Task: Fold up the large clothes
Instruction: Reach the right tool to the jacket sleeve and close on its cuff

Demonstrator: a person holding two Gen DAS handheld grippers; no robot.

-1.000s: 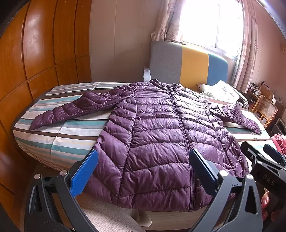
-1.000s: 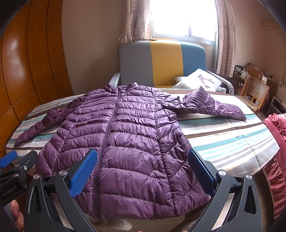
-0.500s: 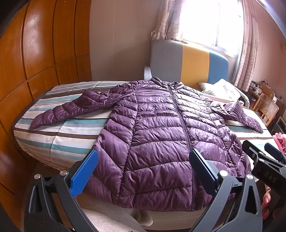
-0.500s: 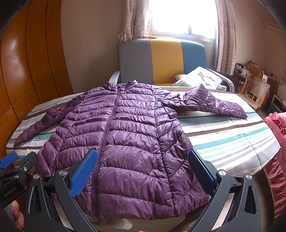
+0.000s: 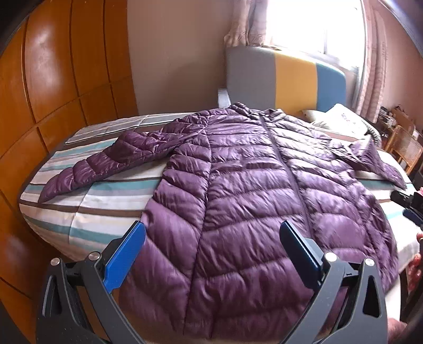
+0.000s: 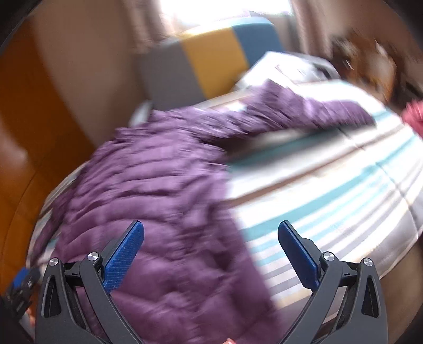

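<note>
The purple down jacket (image 5: pixel 253 190) lay flat, zipped and face-up on the striped bed (image 5: pixel 87 211), both sleeves spread outward; no fold was made yet, so the whole task remained; the left hand-held gripper (image 5: pixel 211 246) and right hand-held gripper (image 6: pixel 211 246) hovered near the hem, jaws spread wide, holding nothing.

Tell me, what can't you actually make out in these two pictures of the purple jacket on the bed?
- Right wrist view: motion blur smears the purple jacket and striped bedspread, so quilting and zipper are unreadable.
- Left wrist view: the jacket's bottom hem is hidden behind the open left gripper.
- Left wrist view: the right gripper is cut off by the edge.
- Window: overexposed, nothing visible outside.
</note>
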